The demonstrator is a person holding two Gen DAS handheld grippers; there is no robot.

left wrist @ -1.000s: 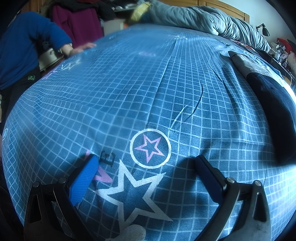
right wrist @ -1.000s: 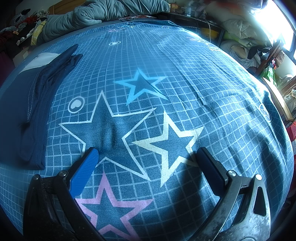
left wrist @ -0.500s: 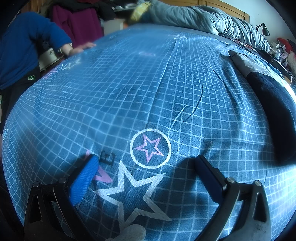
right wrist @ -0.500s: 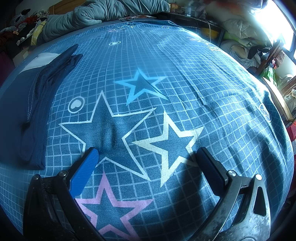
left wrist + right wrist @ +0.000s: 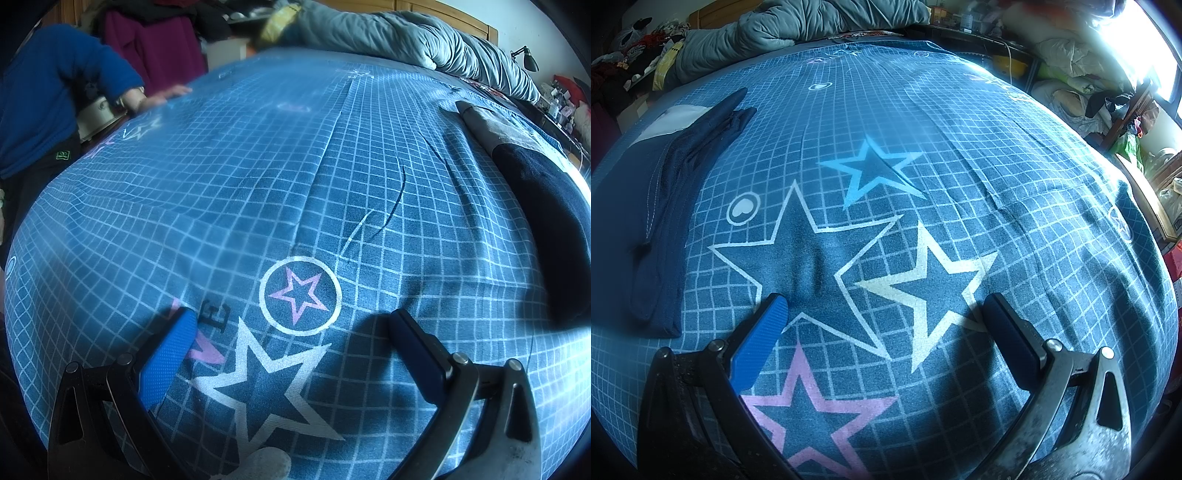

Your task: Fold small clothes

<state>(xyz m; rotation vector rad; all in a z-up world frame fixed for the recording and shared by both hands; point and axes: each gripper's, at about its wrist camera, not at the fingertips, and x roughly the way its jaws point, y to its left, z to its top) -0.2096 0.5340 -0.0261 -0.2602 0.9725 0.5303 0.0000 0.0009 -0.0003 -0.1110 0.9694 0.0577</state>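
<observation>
Bedsheet (image 5: 960, 147) bears a navy garment (image 5: 665, 221), seemingly folded, cut off.

A blue bedsheet (image 5: 229, 177) with a white grid fills most of both views, printed with stars: a pink star in a white ring (image 5: 300, 295) at lower centre of the left view, and a light-blue star (image 5: 873, 173) at centre of the right view with a pink star (image 5: 809, 417) at the bottom. A grey duvet (image 5: 413, 40) lies bunched along the top of the frame. At upper left of the left view a person in a blue sleeve (image 5: 55, 85) leans on the bed edge, with a maroon garment (image 5: 162, 48) behind. A black lamp (image 5: 526, 57) sits at upper right. In the right view, piled laundry (image 5: 1067, 55) lies at upper right under a bright window (image 5: 1156, 44).
</observation>
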